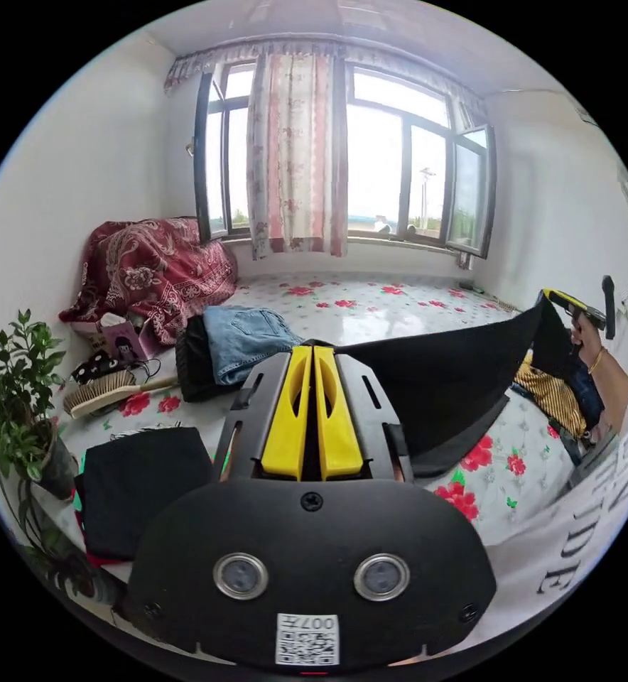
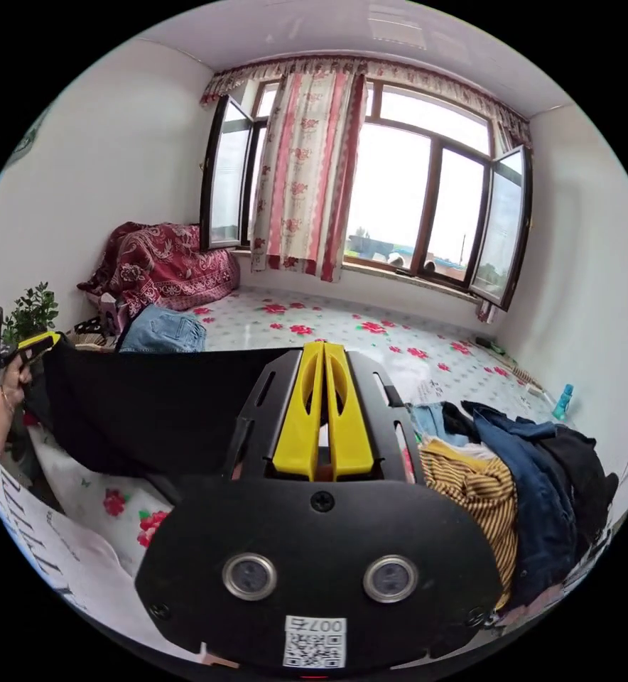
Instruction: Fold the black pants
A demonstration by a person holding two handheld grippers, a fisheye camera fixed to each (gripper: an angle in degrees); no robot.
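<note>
Left gripper view: the left gripper has its yellow jaws pressed together, with the edge of the black pants meeting their tips. The black fabric stretches taut across to the right gripper, held in a hand at the right edge; its yellow jaws appear to pinch the far end of the pants (small at this range). The pants hang in the air above the white bed sheet with red flowers. On the sheet lie folded blue denim jeans on a dark garment, a folded black garment nearer the camera, and a wooden brush. A dark red patterned quilt bundle sits in the corner, a green potted plant at the left edge.

Right gripper view: the right gripper shows its jaws closed, black fabric running up behind them (contact point hidden by the jaws). The pants span leftward to the left gripper, yellow tips shut on the cloth, held by a hand. To the right, a heap of unfolded clothes, including a yellow striped piece and dark blue ones, lies on the sheet. Floral curtain hangs over the window.
</note>
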